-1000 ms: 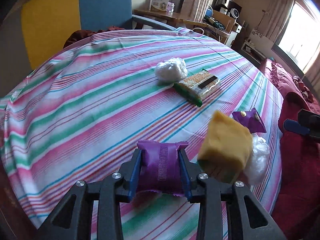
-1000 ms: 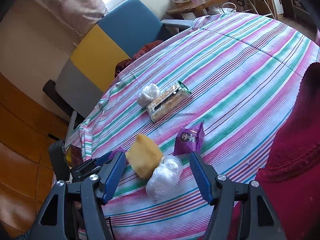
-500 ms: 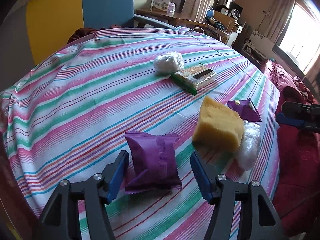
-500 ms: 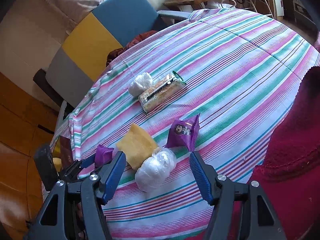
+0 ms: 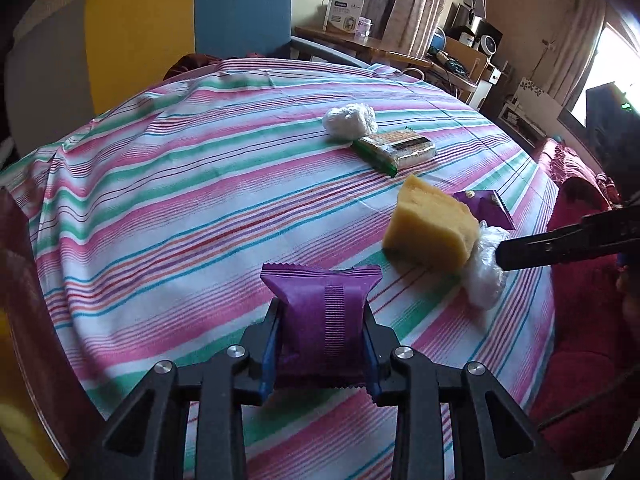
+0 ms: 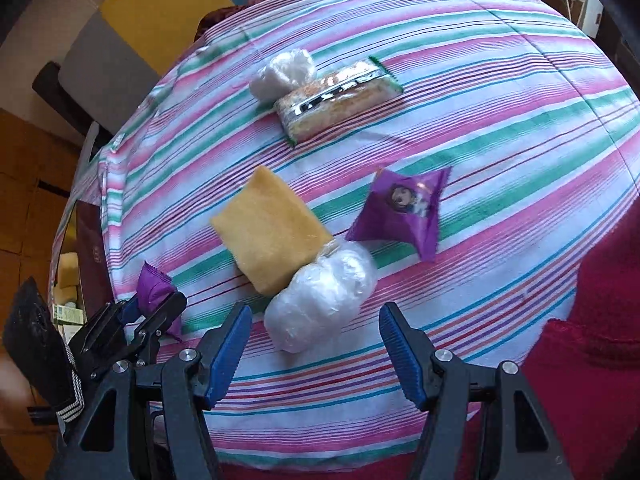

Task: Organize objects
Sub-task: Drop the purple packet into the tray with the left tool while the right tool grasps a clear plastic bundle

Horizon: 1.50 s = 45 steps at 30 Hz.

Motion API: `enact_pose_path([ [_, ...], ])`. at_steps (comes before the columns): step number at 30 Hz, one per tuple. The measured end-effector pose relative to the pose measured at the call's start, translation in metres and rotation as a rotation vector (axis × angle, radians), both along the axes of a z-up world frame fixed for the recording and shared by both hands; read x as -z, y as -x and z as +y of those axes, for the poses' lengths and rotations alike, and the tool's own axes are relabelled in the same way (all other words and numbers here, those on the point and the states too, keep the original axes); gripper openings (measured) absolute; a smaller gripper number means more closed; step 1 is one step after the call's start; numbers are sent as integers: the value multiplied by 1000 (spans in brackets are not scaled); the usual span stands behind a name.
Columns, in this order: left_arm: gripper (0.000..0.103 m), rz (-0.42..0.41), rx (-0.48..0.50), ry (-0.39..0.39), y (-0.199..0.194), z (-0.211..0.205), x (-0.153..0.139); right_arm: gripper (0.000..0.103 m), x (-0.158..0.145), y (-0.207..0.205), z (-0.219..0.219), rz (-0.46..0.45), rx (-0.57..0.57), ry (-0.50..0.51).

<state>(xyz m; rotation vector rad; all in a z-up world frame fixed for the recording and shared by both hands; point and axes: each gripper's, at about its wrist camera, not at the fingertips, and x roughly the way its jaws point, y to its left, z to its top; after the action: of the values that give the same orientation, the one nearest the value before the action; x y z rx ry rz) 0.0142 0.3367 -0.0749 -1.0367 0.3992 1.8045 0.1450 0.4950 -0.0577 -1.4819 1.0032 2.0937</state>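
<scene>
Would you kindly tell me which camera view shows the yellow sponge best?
The right wrist view: the yellow sponge shows its whole broad top there, unobstructed. The left wrist view shows the sponge smaller, from the side.

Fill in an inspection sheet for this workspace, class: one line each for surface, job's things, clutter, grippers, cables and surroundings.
Surface: striped tablecloth covers the round table, lightly creased.
Job's things: purple packet held at the near edge; yellow sponge touching a clear plastic bundle; second purple packet lying apart; biscuit pack beside a white plastic ball.
Clutter: nothing seen on the cloth.
Grippers: left gripper has just closed its fingers on the purple packet; right gripper open over the plastic bundle, not touching it.
Cables: white cord beyond the table's far edge.
Surroundings: yellow and blue chair, wooden desk with a box, red fabric at the table's edge.
</scene>
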Motion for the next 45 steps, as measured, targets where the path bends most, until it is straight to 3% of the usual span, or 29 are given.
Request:
enact_pose_path([
  [2, 34, -16, -12, -14, -3, -8, -3, 65, 5, 11, -3, -17, -17, -16],
  [4, 34, -30, -25, -36, -4, -17, -8, 43, 6, 18, -5, -59, -27, -93],
  [6, 34, -38, -29, -63, -7, -26, -15, 38, 4, 21, -9, -76, -42, -135],
  [14, 35, -6, -55, -146, -14, -67, -54, 36, -2, 20, -21, -61, -99, -181],
  [21, 35, -61, -272, -178, 43, -127, -79, 36, -5, 26, -23, -29, -105, -177],
  [28, 35, -82, -557, -77, 139, -188, -71, 36, -10, 20, -22, 15, -92, -172],
  [35, 36, -97, -741, 52, 201, -218, -41, 36, -11, 21, -22, 38, -86, -164],
  [38, 39, -56, -775, 91, 210, -222, -37, 36, -11, 21, -21, 41, -81, -164],
  [41, 39, -26, -780, 75, 205, -228, -43, 36, -13, 20, -20, 53, -69, -164],
  [45, 58, 41, -755, 88, 197, -231, -52, 36, -15, 15, -17, 73, -44, -161],
])
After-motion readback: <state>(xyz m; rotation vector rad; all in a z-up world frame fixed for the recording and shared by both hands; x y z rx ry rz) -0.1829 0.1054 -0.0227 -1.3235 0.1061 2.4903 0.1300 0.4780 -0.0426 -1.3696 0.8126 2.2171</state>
